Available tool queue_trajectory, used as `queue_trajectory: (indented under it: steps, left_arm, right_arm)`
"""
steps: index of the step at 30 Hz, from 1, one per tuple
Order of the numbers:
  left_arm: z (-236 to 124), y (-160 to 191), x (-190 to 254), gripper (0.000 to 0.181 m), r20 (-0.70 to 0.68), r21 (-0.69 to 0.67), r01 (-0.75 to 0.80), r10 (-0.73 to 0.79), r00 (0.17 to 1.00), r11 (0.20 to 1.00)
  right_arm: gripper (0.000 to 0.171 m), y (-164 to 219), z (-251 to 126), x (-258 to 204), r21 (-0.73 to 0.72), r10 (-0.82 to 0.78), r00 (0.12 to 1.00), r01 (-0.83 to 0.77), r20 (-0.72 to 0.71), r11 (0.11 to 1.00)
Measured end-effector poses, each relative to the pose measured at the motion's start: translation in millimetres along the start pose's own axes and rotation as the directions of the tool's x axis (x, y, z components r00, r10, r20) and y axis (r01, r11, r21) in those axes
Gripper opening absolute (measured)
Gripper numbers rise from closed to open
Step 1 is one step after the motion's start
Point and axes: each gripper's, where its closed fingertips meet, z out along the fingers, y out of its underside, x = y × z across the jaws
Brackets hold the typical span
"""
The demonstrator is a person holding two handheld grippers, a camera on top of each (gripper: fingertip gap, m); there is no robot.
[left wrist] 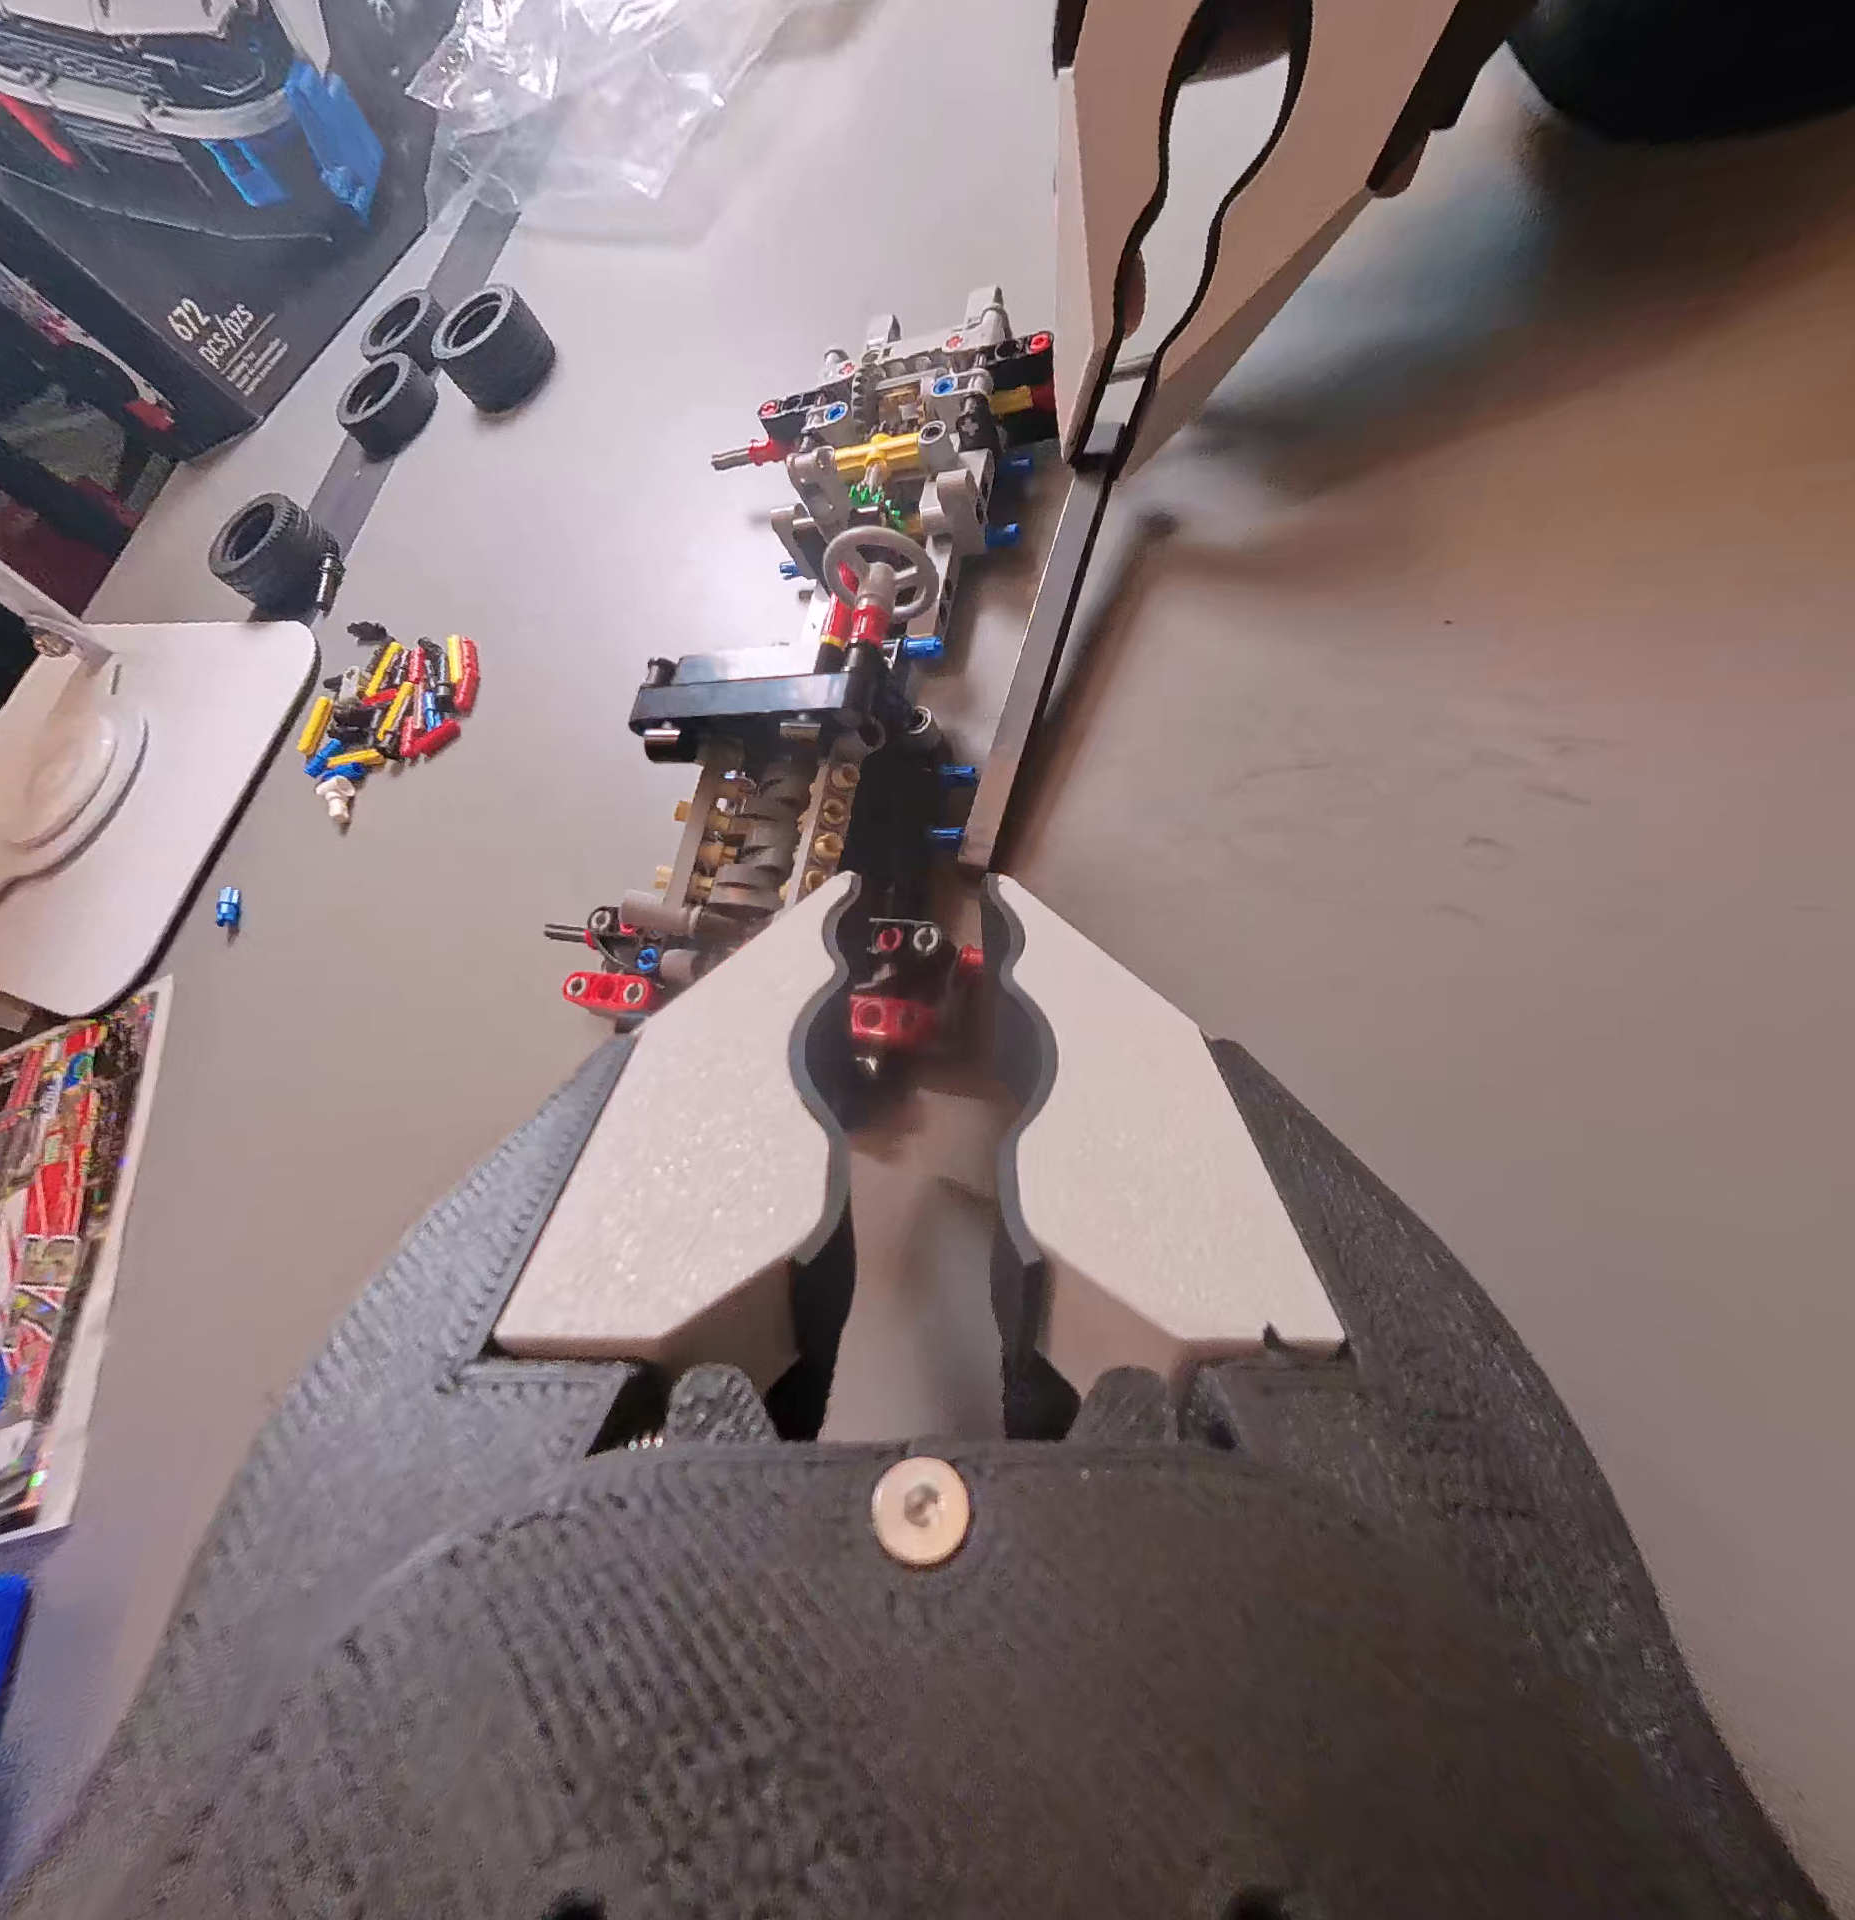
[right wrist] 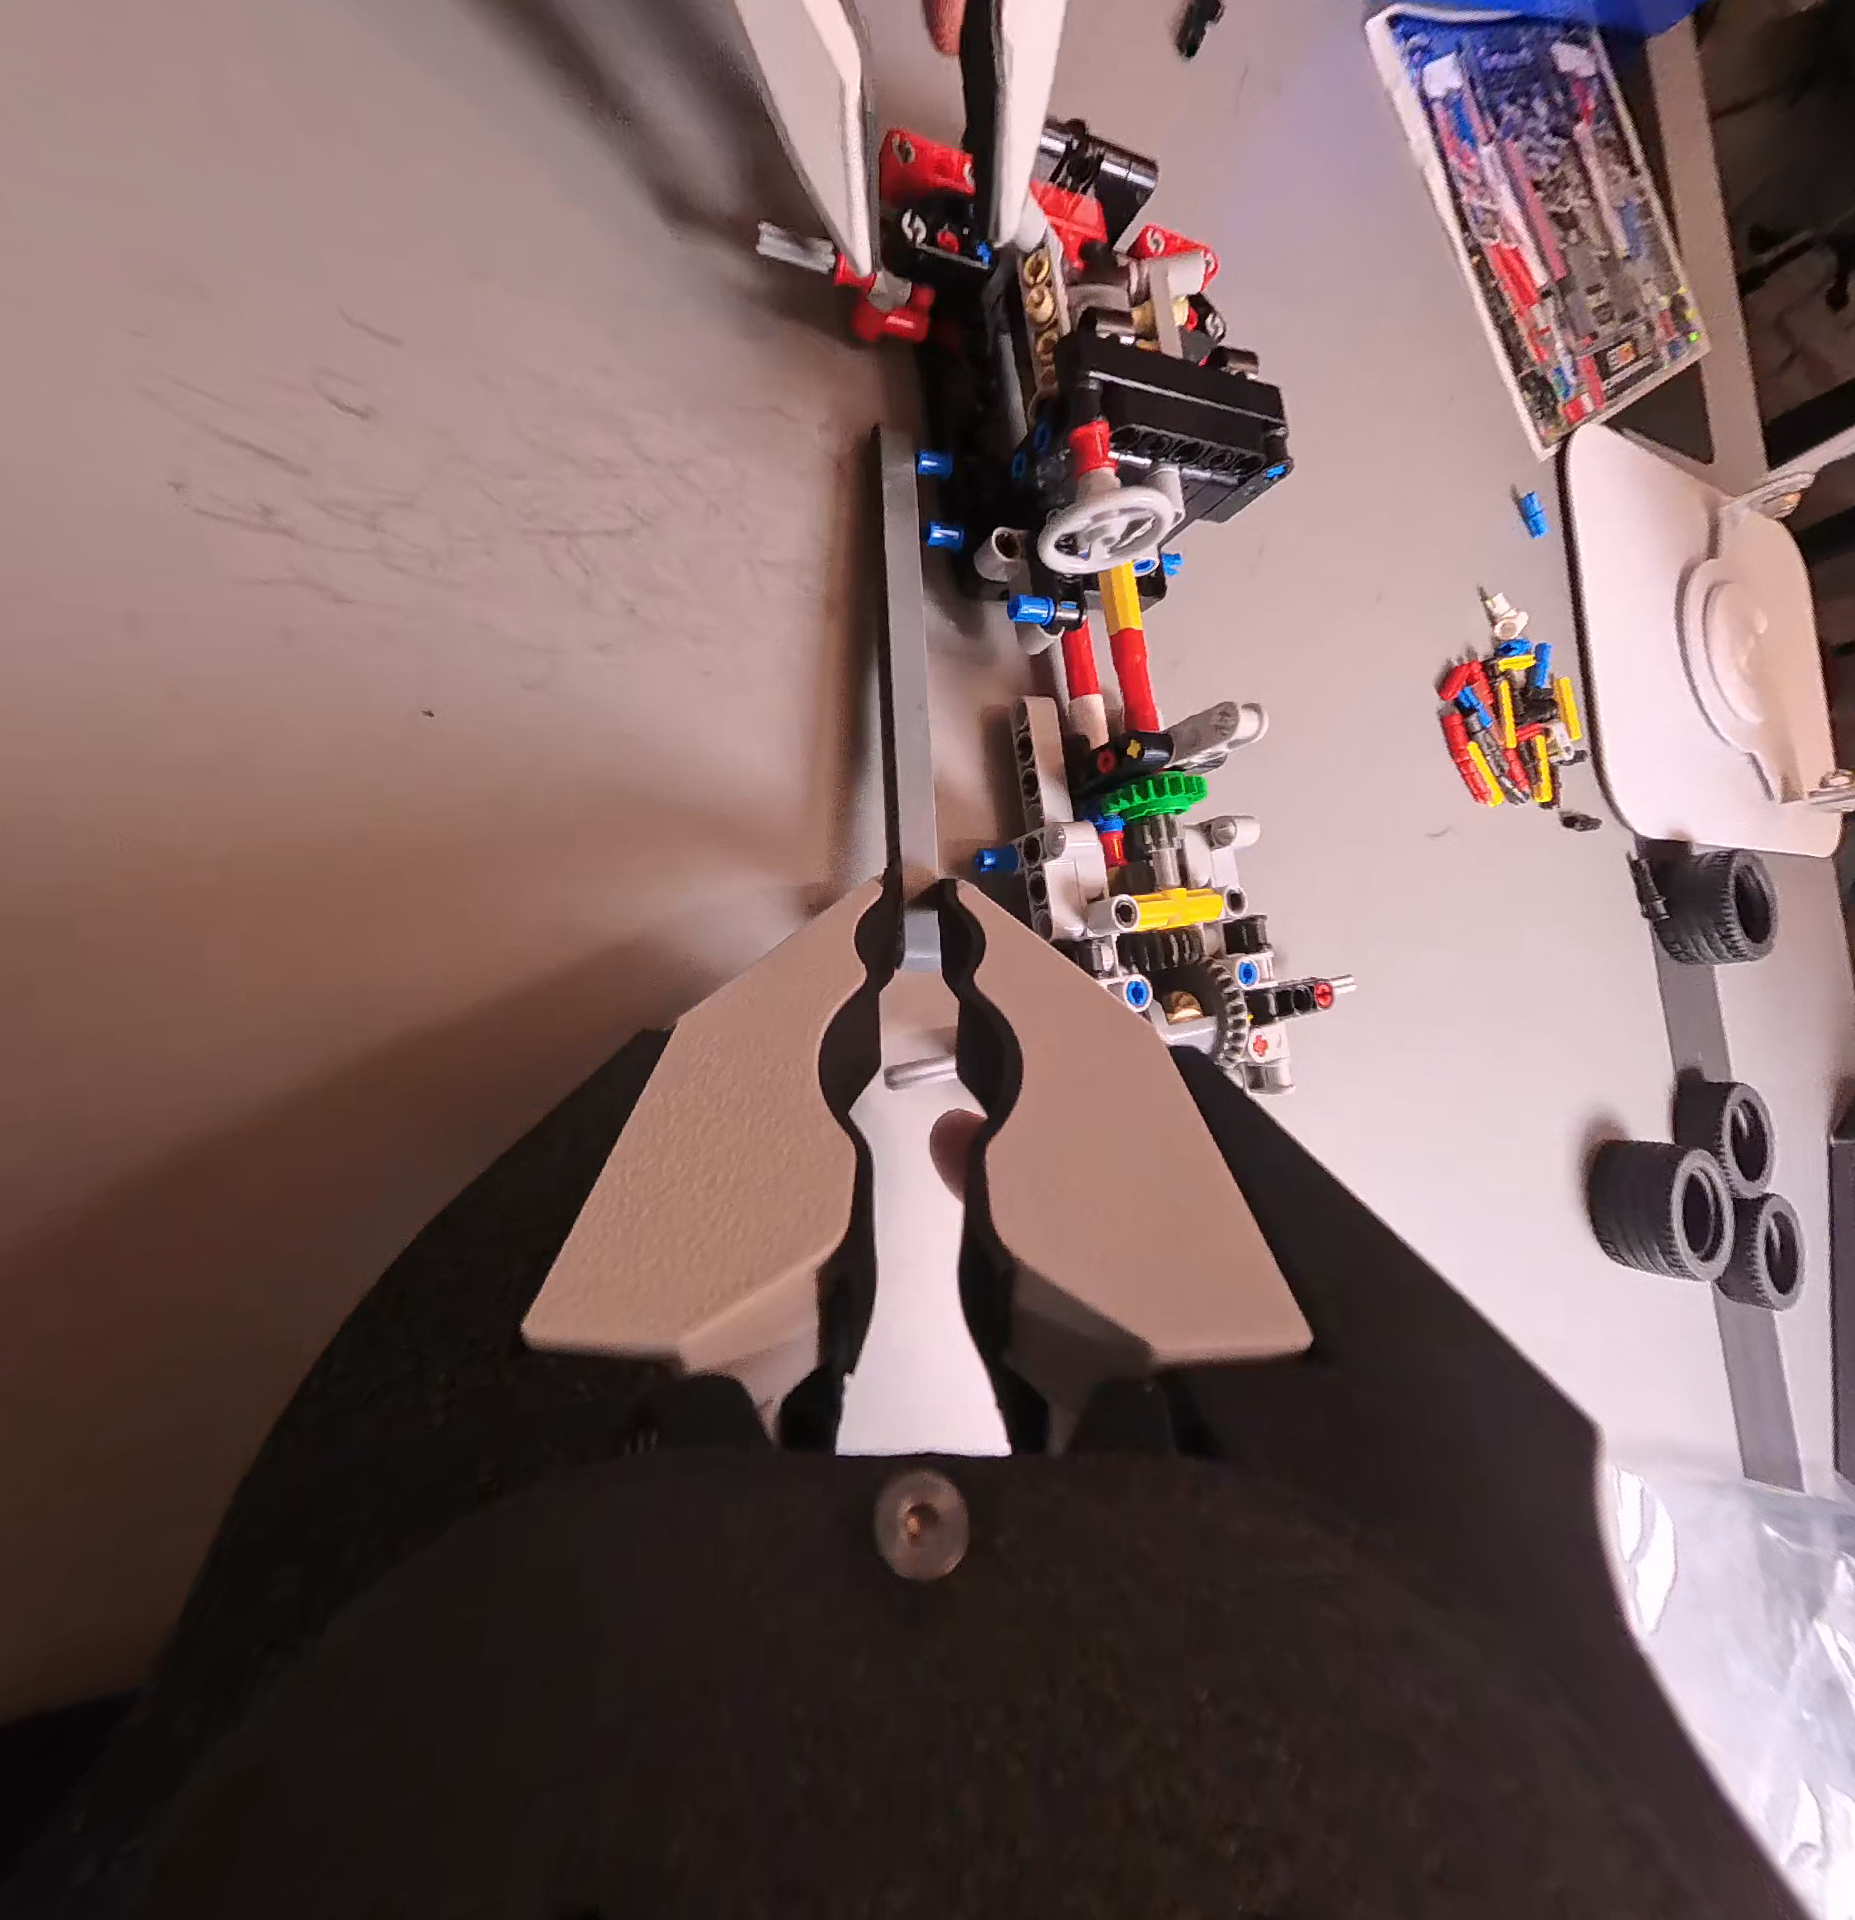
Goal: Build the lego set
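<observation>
The partly built lego chassis (left wrist: 767, 821) lies lengthwise on the grey table, with a grey steering wheel (left wrist: 876, 566) and blue pins along its side. My left gripper (left wrist: 923, 894) is shut on the chassis's black and red rear end. In the right wrist view the left gripper (right wrist: 933, 239) shows at the top, straddling that end of the chassis (right wrist: 1162, 416). My right gripper (right wrist: 918, 894) is shut on one end of a long grey beam (right wrist: 907, 644). The beam runs alongside the chassis, close to the blue pins. The beam (left wrist: 1048, 644) and right gripper (left wrist: 1105, 436) also show in the left wrist view.
Three black tyres (left wrist: 455, 353) and a single one (left wrist: 268, 545) lie past a pile of small coloured pins (left wrist: 398, 701). A loose blue pin (left wrist: 227, 906), a white stand base (left wrist: 123, 779), the instruction booklet (left wrist: 50, 1247), the set's box (left wrist: 175, 208) and a plastic bag (left wrist: 590, 104) sit around them. The grippers' ends are close to 12 cm from one another. Between my left fingertips and the loose blue pin (left wrist: 227, 906) there is roughly 25 cm. It is also in sight in the right wrist view (right wrist: 1534, 521).
</observation>
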Motion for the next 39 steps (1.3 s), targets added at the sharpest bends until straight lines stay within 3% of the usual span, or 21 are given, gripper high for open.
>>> queue_trajectory:
  steps: [1,9,17,28,39]
  left_arm:
    - [1.6,0.0,-0.5,0.021,0.009,-0.014,-0.020,0.020,1.000,1.000]
    - [8.4,-4.6,-16.9,0.061,0.063,-0.143,-0.122,0.132,0.989,0.982]
    - [22.7,5.2,-20.1,0.079,0.011,-0.226,-0.167,0.174,0.985,0.960]
    - [34.2,4.7,-21.2,0.089,-0.095,-0.233,-0.136,0.117,0.989,0.963]
    - [37.7,7.8,-24.0,0.077,-0.143,-0.234,-0.132,0.101,0.985,0.963]
  right_arm:
    - [0.005,1.0,1.1,0.0,-0.012,-0.006,1.000,0.006,0.004,1.000]
    - [0.004,-4.5,2.8,3.8,-0.015,-0.014,0.999,0.015,0.044,1.000]
    - [0.004,-2.5,2.2,3.2,0.018,0.113,0.990,-0.115,0.086,0.993]
    - [0.004,-8.4,-3.4,3.0,0.132,0.119,0.986,-0.134,0.116,0.982]
    - [0.004,-9.3,-7.7,6.0,0.184,0.132,0.984,-0.153,0.122,0.971]
